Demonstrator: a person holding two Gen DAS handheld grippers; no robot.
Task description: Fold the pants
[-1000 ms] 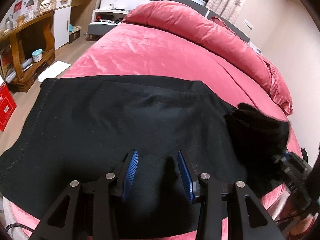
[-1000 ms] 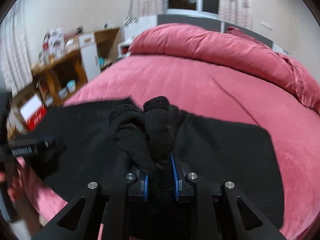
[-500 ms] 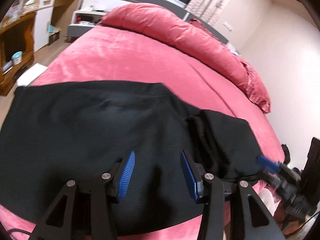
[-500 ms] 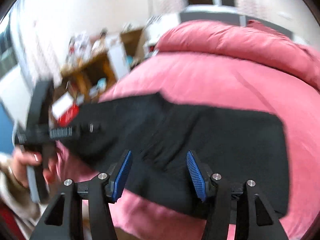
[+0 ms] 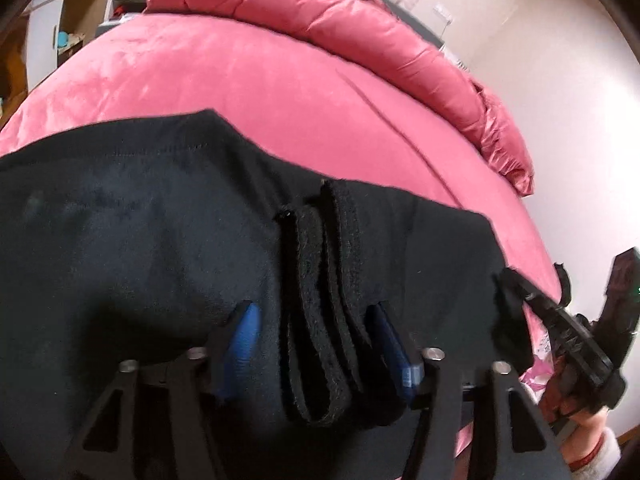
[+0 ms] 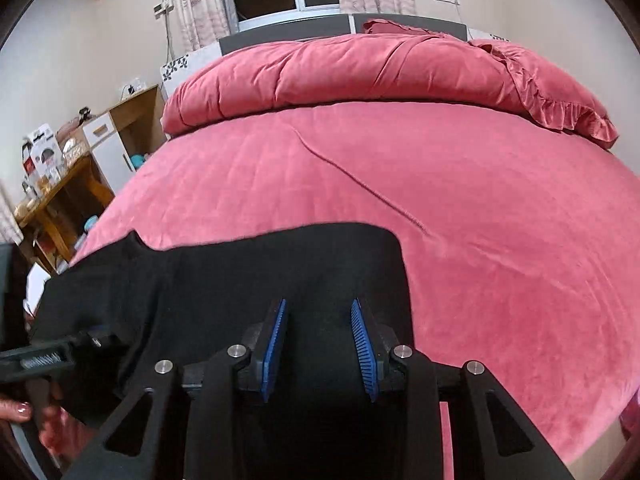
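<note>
Bed (image 6: 480, 220): 1 pants (image 6: 260, 272), 2 tools

1. Plain black fleece pants (image 5: 132, 240), faint tonal stitch line along one edge.
2. Solid pink-red velvet bedspread (image 6: 480, 208); rolled duvet (image 6: 340, 68) same shade.
3. Ridged blue pads (image 6: 276, 344) on matte black gripper fingers.
4. Pale curtains (image 6: 192, 4), faint pinkish print.
5. Tan wooden shelf (image 6: 52, 196).
</note>
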